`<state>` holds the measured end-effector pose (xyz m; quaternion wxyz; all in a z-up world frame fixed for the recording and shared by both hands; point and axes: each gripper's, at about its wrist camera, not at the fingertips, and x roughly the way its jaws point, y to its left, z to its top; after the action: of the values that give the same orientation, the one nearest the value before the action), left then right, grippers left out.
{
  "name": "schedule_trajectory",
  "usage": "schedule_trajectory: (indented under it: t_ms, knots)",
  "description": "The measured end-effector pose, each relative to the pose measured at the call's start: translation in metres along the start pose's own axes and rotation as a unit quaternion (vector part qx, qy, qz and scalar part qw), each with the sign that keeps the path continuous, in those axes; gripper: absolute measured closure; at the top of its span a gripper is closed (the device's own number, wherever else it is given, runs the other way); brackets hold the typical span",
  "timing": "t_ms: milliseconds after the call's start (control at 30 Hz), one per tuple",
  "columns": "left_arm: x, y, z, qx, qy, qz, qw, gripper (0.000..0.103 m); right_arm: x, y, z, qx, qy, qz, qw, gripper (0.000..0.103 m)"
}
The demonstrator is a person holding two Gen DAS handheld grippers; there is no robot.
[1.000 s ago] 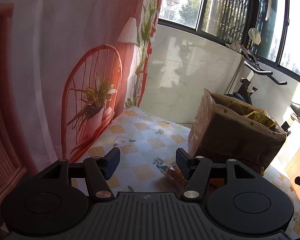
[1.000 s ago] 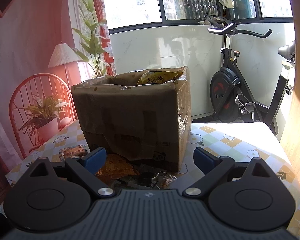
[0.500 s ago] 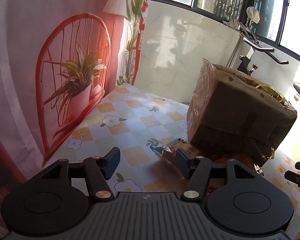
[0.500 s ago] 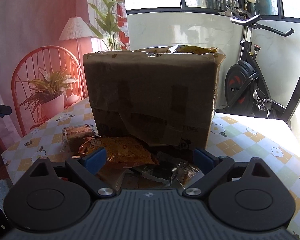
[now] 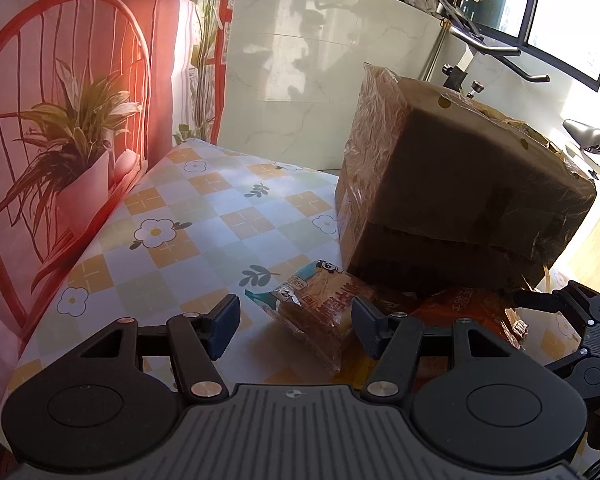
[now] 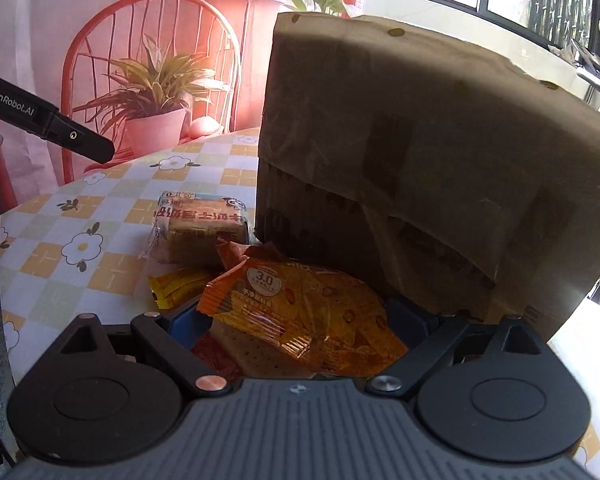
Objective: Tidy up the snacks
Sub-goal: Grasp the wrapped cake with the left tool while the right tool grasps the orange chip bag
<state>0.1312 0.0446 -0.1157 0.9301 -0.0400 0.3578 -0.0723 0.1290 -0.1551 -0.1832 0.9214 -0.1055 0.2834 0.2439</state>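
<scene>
A tall cardboard box (image 5: 452, 200) (image 6: 420, 168) stands on the flower-patterned table (image 5: 172, 216). Snack packets lie heaped at its foot. My left gripper (image 5: 296, 326) is open and low over the table. A clear-wrapped bread packet (image 5: 320, 304) (image 6: 202, 232) lies between its fingers, close to the right one. My right gripper (image 6: 298, 320) is open too. An orange snack packet (image 6: 300, 300) (image 5: 472, 308) lies between and over its fingers. A small yellow packet (image 6: 176, 286) sits just left of it, and a pale perforated packet (image 6: 252, 348) shows underneath.
One finger (image 6: 80, 140) of the left gripper juts in from the left edge of the right wrist view. A pink backdrop printed with a chair and plant (image 5: 80, 132) hangs along the table's left edge. An exercise bike (image 5: 480, 44) stands behind the box by the windows.
Both grippers came down and closer to the snacks in front of the box. The orange packet now lies between the right fingers, the bread packet between the left ones. Neither opening changed.
</scene>
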Motion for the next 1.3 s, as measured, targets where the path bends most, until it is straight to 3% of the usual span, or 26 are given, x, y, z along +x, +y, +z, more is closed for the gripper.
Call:
schedule_trajectory:
  t_ms: [233,300,400,567,667,767,933,1133,1300]
  knots:
    - [0.032,-0.002,0.004,0.011,0.025,-0.024,0.9993,0.039,0.027,0.001,0.005,-0.041,0.021,-0.013,0.999,0.007]
    - [0.04,-0.003,0.005,0.016,0.031,-0.033,0.9989,0.036,0.029,0.001,0.004,-0.049,0.025,-0.017,0.998,0.023]
    - [0.052,-0.005,0.007,0.031,0.033,-0.044,0.998,0.034,0.024,-0.004,0.002,-0.043,0.03,-0.011,0.999,0.035]
    - [0.079,0.0,0.015,0.043,0.039,-0.069,0.9959,0.031,0.0,-0.007,0.001,-0.015,0.032,-0.004,0.999,0.037]
    - [0.102,0.006,0.022,0.047,0.047,-0.069,0.9953,0.03,-0.014,-0.009,-0.002,0.005,0.029,-0.019,0.999,0.038]
    - [0.121,0.011,0.023,0.05,0.052,-0.106,0.9918,0.027,-0.025,-0.016,-0.007,0.042,0.034,-0.036,0.998,0.038]
    - [0.137,0.007,0.018,0.081,0.062,-0.129,0.9863,0.025,-0.039,-0.025,-0.018,0.094,0.031,-0.058,0.993,0.038]
    - [0.134,-0.013,0.0,0.177,0.064,-0.109,0.9761,0.019,-0.052,-0.033,-0.025,0.129,0.029,-0.066,0.989,0.038]
    - [0.147,-0.017,-0.007,0.165,0.084,-0.079,0.9795,0.017,-0.055,-0.038,-0.025,0.147,0.027,-0.07,0.986,0.038]
